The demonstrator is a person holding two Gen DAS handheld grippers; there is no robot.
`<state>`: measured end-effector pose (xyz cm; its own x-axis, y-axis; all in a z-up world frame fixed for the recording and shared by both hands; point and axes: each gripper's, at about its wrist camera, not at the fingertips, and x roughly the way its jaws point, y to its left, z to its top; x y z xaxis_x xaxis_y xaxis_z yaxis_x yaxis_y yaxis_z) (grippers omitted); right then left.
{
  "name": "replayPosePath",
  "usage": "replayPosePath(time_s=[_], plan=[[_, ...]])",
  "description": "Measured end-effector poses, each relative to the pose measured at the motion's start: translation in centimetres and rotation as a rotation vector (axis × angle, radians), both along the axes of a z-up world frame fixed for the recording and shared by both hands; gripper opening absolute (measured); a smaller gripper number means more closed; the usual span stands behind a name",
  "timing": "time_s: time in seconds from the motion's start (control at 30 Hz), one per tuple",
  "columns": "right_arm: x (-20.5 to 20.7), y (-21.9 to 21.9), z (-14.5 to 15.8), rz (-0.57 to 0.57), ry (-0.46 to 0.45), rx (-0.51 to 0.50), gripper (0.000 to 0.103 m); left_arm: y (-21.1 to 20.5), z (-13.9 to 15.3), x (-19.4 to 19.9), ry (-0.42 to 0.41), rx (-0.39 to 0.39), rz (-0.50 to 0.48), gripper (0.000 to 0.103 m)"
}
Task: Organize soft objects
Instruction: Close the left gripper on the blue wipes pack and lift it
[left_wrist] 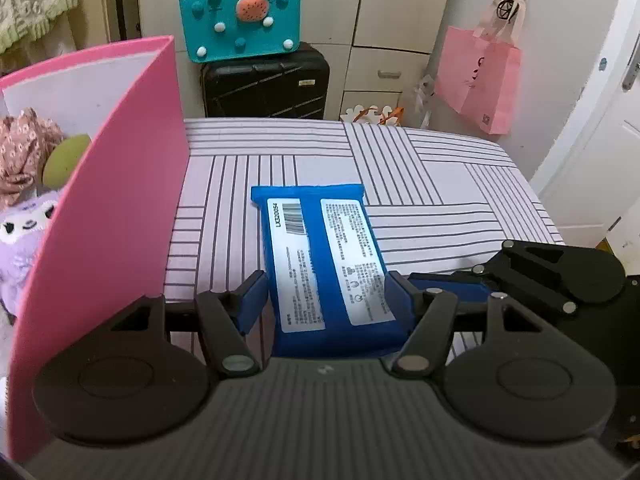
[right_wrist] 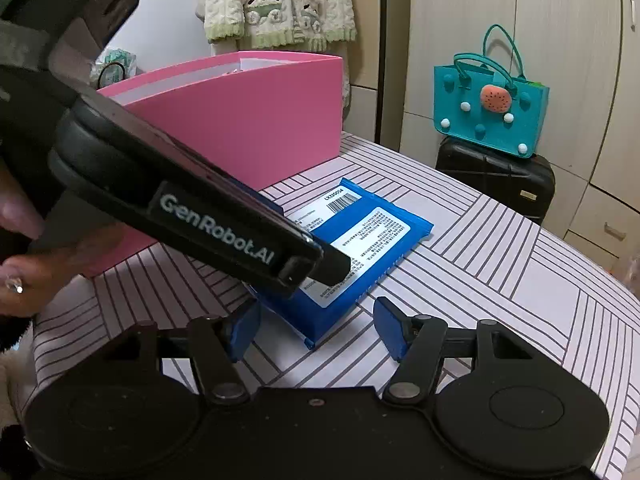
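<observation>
Because meant for pink box [left_wrist: 100,200], lay blue soft pack [left_wrist: 328,264] flat just right of box. Straddled by left gripper [left_wrist: 326,300], jaws apart, not pinching. Right gripper [right_wrist: 316,328] also unclenched, w/ pack corner between.

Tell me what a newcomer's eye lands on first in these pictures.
First, the blue packet, label side up on the striped bedsheet, with the left gripper straddling its near end and the right gripper open just short of its corner. Next, the tall pink box left of it, holding a purple plush toy.
</observation>
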<state>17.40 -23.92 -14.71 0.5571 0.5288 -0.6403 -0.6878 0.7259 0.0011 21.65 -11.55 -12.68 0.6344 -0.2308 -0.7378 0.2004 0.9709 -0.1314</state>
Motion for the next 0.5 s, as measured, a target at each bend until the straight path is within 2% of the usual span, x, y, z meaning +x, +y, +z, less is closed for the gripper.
replayPosePath(time_s=[0.27,0.33,0.5], plan=[[0.8,0.1,-0.2,0.009,0.013,0.010,0.073,0.3,-1.1,0.6,0.015,-0.032,0.030,0.063],[0.9,0.2,-0.2,0.010,0.016,0.011,0.075,0.3,-1.2,0.7,0.018,-0.052,0.020,0.055],[0.9,0.4,-0.3,-0.016,0.006,0.022,0.073,0.3,-1.2,0.5,0.020,-0.095,-0.001,0.048]])
